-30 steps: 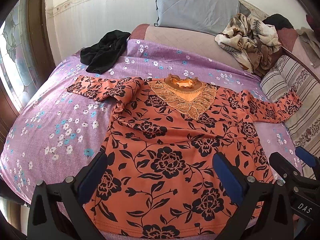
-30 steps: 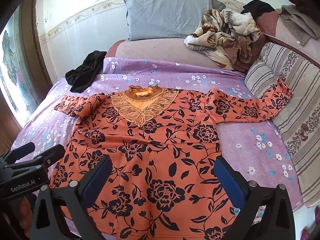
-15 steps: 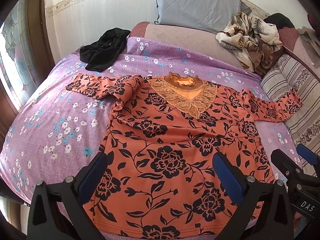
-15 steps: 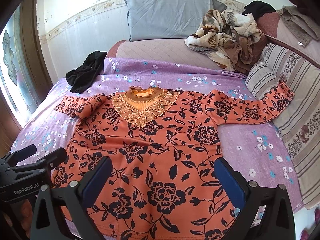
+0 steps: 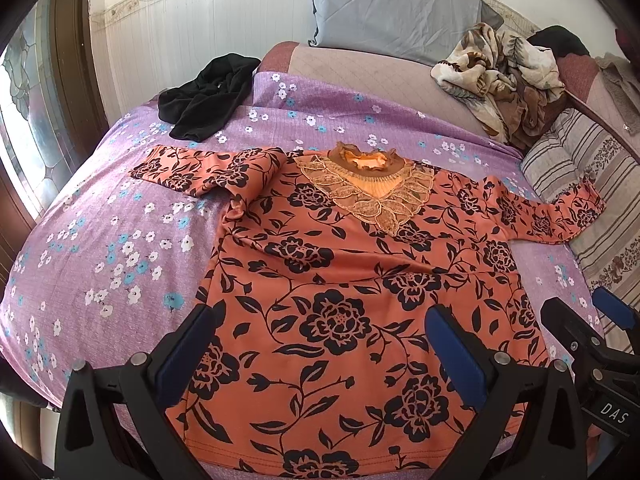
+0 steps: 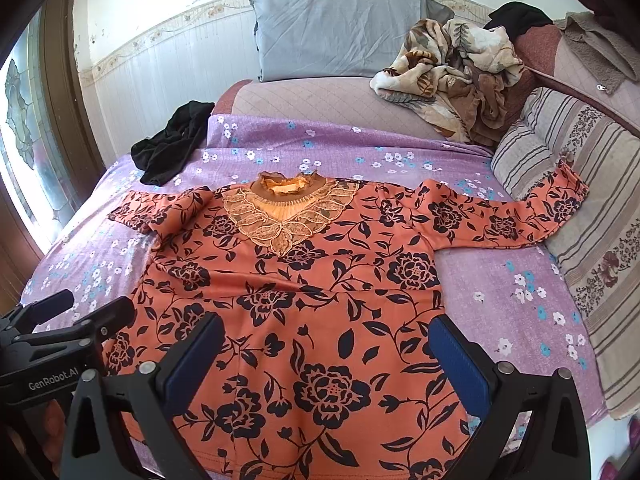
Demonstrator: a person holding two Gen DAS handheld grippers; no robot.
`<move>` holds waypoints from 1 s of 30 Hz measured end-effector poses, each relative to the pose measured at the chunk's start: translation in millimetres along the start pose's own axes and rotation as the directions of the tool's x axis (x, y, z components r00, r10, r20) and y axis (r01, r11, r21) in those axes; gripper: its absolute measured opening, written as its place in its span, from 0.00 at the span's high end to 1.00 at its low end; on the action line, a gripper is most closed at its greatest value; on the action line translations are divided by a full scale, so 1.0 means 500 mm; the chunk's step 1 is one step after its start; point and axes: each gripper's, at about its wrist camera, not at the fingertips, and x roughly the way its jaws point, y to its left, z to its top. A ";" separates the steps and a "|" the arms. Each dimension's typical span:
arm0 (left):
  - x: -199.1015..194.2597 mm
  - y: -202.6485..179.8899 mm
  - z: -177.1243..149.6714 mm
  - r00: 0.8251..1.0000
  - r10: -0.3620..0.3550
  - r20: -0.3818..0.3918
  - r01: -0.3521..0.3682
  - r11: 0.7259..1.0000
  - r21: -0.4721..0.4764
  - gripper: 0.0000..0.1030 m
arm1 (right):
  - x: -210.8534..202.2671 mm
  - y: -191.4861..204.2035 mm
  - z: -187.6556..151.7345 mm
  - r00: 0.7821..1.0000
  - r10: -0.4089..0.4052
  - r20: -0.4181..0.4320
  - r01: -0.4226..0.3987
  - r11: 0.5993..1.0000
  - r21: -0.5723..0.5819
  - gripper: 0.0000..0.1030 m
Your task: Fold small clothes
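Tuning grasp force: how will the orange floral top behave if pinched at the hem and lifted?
The orange floral top likely drapes limp: it lies flat with soft wrinkles, and its sleeve bends up onto the striped cushion. Probably light, thin knit. The lace collar may be stiffer and could snag.

A bed [image 5: 120,248] carries it all, covered by a purple sheet [image 6: 500,280] dotted with small white and blue flowers. Spread flat across it lies the orange floral top [image 5: 352,288], front up, lace collar toward the headboard, one sleeve reaching onto the striped cushion [image 6: 592,208] at the right edge, the other folded in on the left. A black garment [image 5: 204,100] sits crumpled near the far left corner. Up at the head, a grey pillow [image 6: 336,32] leans on the wall, a patterned blanket [image 6: 448,76] bunched beside it.
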 end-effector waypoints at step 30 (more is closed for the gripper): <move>0.007 -0.006 0.001 1.000 -0.011 -0.006 0.011 1.000 0.000 0.00 | 0.008 0.007 -0.003 1.000 0.005 -0.012 -0.005 1.000 -0.015 0.00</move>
